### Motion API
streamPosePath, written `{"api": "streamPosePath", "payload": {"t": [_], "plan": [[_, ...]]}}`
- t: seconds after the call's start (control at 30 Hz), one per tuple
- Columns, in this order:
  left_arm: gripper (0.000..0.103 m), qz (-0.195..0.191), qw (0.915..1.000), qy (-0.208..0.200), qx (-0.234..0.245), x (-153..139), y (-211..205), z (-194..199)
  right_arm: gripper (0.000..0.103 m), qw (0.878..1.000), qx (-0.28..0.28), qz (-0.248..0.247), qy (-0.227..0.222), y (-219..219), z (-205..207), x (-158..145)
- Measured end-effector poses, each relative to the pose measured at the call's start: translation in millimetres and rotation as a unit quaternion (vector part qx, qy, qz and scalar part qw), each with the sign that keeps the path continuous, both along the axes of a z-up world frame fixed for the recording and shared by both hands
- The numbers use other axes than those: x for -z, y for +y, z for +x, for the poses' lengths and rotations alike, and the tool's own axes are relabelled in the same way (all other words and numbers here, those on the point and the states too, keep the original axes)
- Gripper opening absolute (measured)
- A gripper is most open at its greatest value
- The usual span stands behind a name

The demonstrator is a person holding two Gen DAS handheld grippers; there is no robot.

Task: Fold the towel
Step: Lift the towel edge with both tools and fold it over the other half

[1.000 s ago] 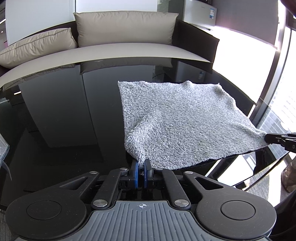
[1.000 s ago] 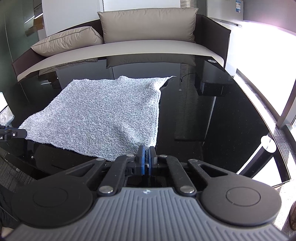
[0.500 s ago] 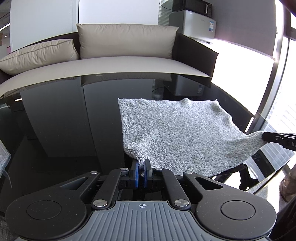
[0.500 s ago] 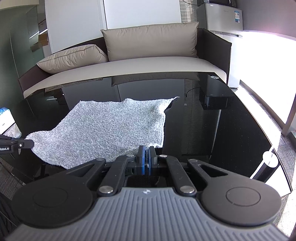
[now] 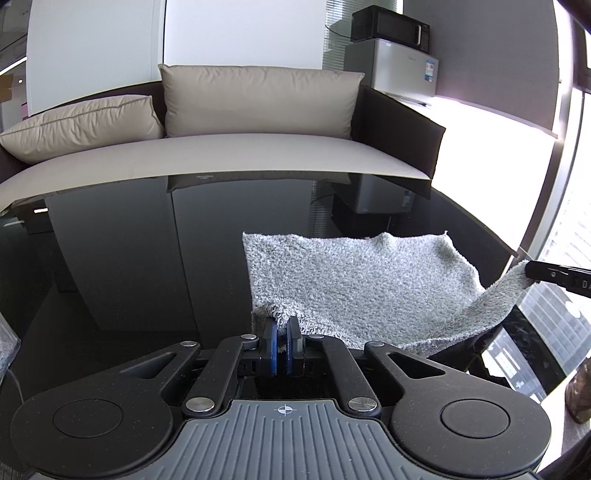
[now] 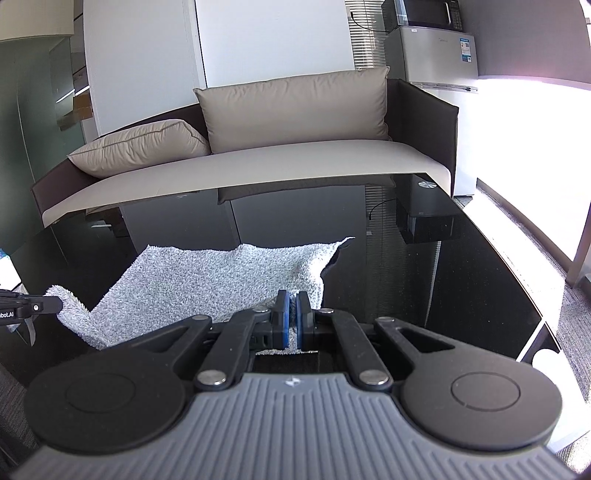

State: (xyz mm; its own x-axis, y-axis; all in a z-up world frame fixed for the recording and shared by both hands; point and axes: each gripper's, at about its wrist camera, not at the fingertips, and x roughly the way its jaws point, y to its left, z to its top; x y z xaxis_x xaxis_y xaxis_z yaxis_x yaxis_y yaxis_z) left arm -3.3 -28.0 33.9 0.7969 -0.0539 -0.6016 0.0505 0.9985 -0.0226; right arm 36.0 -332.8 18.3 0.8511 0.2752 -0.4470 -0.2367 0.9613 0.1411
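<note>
A glossy black desk point(image 5: 129, 258) fills the lower half of both views, with a beige sofa point(image 5: 229, 155) behind it at twelve o'clock.

In the left wrist view, the left tool point(image 5: 282, 334) sits at six o'clock, its blue pads pressed together on the near left corner of a fluffy grey towel point(image 5: 351, 280). The towel spreads from the centre toward three o'clock, its far edge lying on the desk and its near edge lifted. At three o'clock the right tool point(image 5: 532, 271) pinches the other near corner, which rises off the desk.

In the right wrist view, the left tool point(image 6: 55, 303) enters at nine o'clock, gripping its raised corner. The towel sags between the two tools. At six o'clock the right tool is clamped on its corner. A small fridge point(image 6: 432, 59) with a microwave point(image 6: 424, 13) on top stands at one o'clock.
</note>
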Motion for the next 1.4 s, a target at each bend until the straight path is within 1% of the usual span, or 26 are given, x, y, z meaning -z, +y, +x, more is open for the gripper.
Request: {"api": "streamPosePath", "payload": {"t": [0.33, 0.67, 0.93, 1.07, 1.4], "plan": [[0.004, 0.003, 0.9997, -0.022, -0.01, -1.9, 0.4, 30.3, 0.003, 1.0, 0.015, 0.007, -0.013, 6.8, 30.6, 0.6], [0.004, 0.008, 0.9991, -0.038, -0.018, 1.3, 1.9, 58.4, 0.003, 1.0, 0.018, 0.01, -0.006, 10.2, 56.9, 6.0], [0.004, 0.002, 0.9994, -0.027, -0.023, 6.2, 7.5, 76.7, 0.003, 1.0, 0.018, 0.006, 0.003, 14.9, 74.7, 11.0], [0.004, -0.005, 0.9994, -0.024, -0.024, 5.6, 10.6, 85.7, 0.003, 1.0, 0.017, 0.015, 0.013, 14.2, 83.2, 12.4], [0.004, -0.003, 0.9994, -0.021, -0.029, 7.4, 13.9, 102.4, 0.003, 0.999, 0.025, 0.026, 0.026, 12.8, 103.2, 15.6]]}}
